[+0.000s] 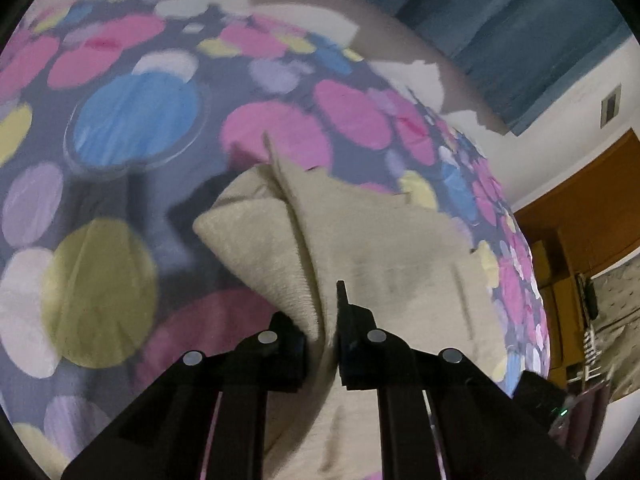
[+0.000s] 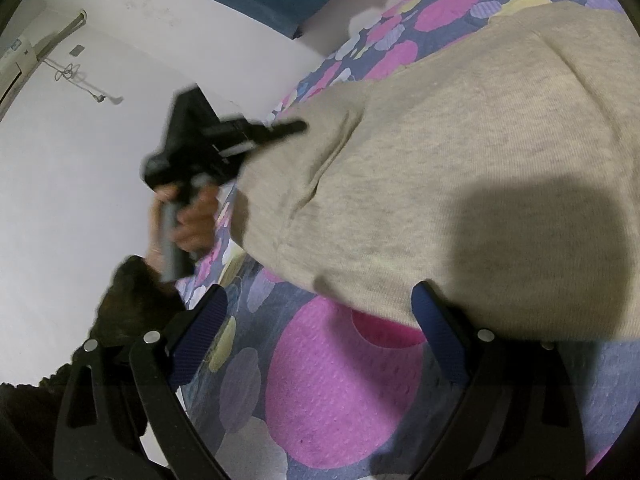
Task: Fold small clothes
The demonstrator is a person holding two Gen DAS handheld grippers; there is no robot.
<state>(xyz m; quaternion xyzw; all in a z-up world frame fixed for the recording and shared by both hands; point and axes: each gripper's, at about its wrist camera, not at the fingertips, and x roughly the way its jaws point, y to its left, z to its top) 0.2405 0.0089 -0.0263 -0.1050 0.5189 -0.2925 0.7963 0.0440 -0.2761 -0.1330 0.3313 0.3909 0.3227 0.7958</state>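
A beige knit garment (image 1: 360, 248) lies on a bed with a dotted cover (image 1: 132, 120). My left gripper (image 1: 322, 320) is shut on a lifted fold of the beige garment; the cloth bunches between its jaws. In the right wrist view the garment (image 2: 460, 152) spreads across the bed and the left gripper (image 2: 280, 130) pinches its left edge, held by a hand (image 2: 192, 220). My right gripper (image 2: 320, 308) is open, low over the dotted cover (image 2: 340, 380), just short of the garment's near edge.
The bed's edge runs along the left in the right wrist view, with a white wall (image 2: 80, 160) beyond. A blue curtain (image 1: 520, 32), a wooden door (image 1: 592, 208) and shelves stand past the bed in the left wrist view.
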